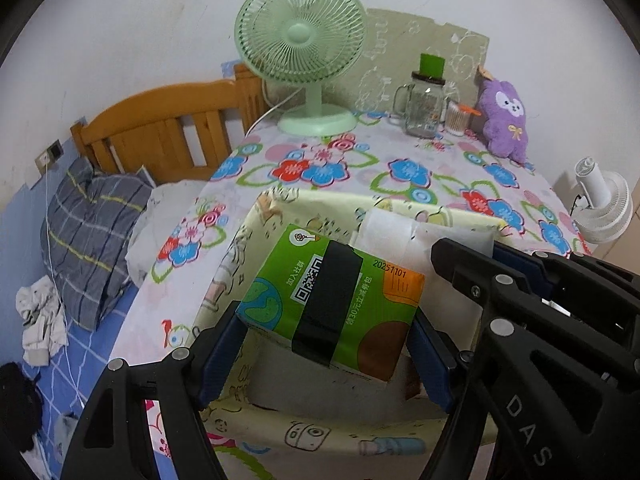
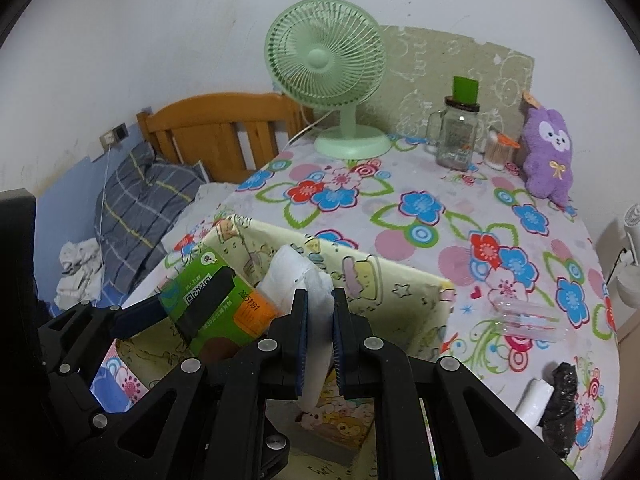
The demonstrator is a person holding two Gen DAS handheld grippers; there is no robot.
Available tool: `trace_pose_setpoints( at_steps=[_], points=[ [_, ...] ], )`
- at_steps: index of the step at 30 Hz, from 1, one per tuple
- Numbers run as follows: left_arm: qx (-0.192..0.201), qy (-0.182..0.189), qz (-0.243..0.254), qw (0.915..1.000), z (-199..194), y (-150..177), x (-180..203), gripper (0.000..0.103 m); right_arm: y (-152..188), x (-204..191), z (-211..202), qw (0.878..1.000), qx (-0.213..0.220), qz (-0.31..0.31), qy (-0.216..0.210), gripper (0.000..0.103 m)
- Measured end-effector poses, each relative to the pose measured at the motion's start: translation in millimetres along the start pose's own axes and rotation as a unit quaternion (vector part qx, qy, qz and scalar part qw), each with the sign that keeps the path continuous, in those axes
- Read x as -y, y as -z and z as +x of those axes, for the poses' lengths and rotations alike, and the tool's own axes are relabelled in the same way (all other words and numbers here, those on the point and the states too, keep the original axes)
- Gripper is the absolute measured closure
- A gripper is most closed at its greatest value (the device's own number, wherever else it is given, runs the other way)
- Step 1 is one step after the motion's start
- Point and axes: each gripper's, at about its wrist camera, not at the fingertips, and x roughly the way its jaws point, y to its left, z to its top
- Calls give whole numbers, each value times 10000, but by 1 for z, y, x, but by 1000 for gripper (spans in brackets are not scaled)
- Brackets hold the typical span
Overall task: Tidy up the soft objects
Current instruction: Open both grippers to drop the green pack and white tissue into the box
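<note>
Above the storage box (image 1: 280, 208), left gripper (image 1: 326, 344) pinches tissue pack (image 1: 332, 300); right gripper (image 2: 320, 344) squeezes white roll (image 2: 304, 276) (both poised for stowing).

Green tissue pack (image 1: 332, 304) tilted above yellow cartoon-print box (image 1: 320, 428); squeezed white tissue roll (image 2: 304, 280) alongside

Green tissue pack (image 1: 332, 304): "20251101", QR code, Chinese text, apparently "领30元立减券包". Right gripper (image 1: 464, 268) arm: "DAS".

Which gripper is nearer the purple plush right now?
Right. The right gripper, pinching a white pack over the box, sits closer to the purple plush; the left gripper holds the green pack further left.
</note>
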Motion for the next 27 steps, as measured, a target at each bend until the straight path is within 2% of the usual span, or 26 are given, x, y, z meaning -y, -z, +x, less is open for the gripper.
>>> trace_pose_setpoints(
  at_steps=[5, 10, 13, 15, 17, 20, 27],
  points=[
    [-107, 1, -35, 9999, 5, 4, -4, 21, 3, -3, 10, 9999, -110, -36, -57, 90],
    [-108, 154, -20, 9998, 7, 6, -5, 15, 4, -5, 18, 9997, -188, -52, -171, 90],
    [-68, 228, 32, 9997, 7, 7, -3, 11, 6, -5, 22, 9994, -274, -26, -189, 77],
    [-62, 212, 59, 9997, 7, 7, -2, 10, 6, -4, 24, 9992, -356, -6, -176, 65],
    [-72, 220, 74, 9997, 7, 7, -2, 10, 7, -3, 25, 9992, -375, 21, -130, 44],
    [-49, 241, 49, 9997, 6, 7, -3, 9, 8, -2, 21, 9996, -269, 58, -106, 29],
    [-22, 268, 59, 9996, 3, 7, 1, 7, 7, 1, 16, 9995, -294, 117, -34, 23]
  ],
)
